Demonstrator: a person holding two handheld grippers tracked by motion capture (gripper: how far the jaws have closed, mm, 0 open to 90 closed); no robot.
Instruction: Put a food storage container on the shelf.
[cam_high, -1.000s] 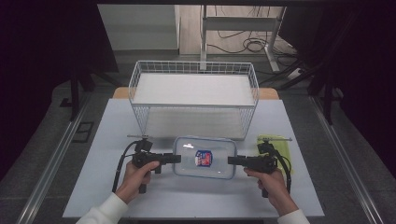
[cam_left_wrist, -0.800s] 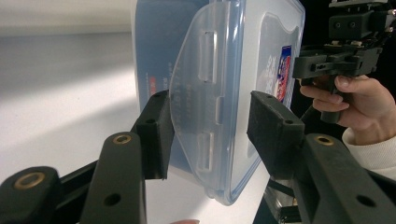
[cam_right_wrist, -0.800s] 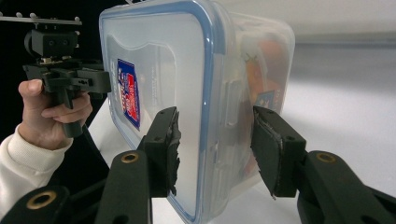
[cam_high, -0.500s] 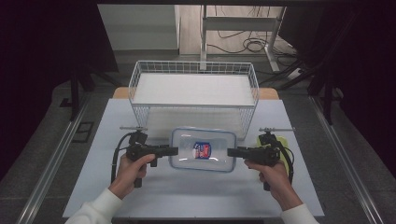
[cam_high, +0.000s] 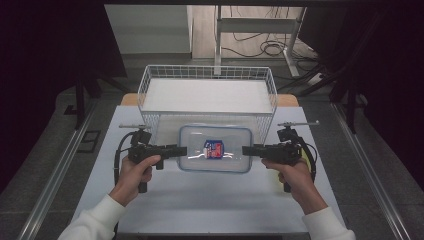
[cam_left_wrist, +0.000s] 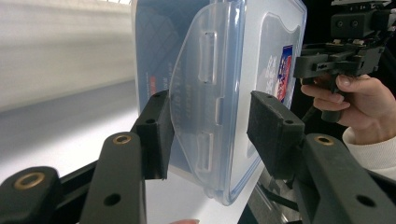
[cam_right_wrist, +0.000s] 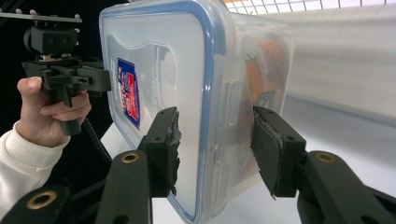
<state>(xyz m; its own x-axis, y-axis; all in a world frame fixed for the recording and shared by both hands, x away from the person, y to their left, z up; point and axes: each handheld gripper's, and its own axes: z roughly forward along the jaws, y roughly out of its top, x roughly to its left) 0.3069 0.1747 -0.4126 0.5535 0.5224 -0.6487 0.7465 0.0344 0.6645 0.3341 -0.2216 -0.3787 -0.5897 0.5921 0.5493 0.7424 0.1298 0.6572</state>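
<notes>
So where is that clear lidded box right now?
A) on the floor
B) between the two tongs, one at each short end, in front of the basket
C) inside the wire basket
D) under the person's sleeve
B: in the high view the clear box sits between the left tongs and right tongs, in front of the wire basket.

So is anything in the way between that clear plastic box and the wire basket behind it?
Only the white wire basket's near wall, rising right behind the clear lidded plastic box; nothing else is visible between them.
</notes>
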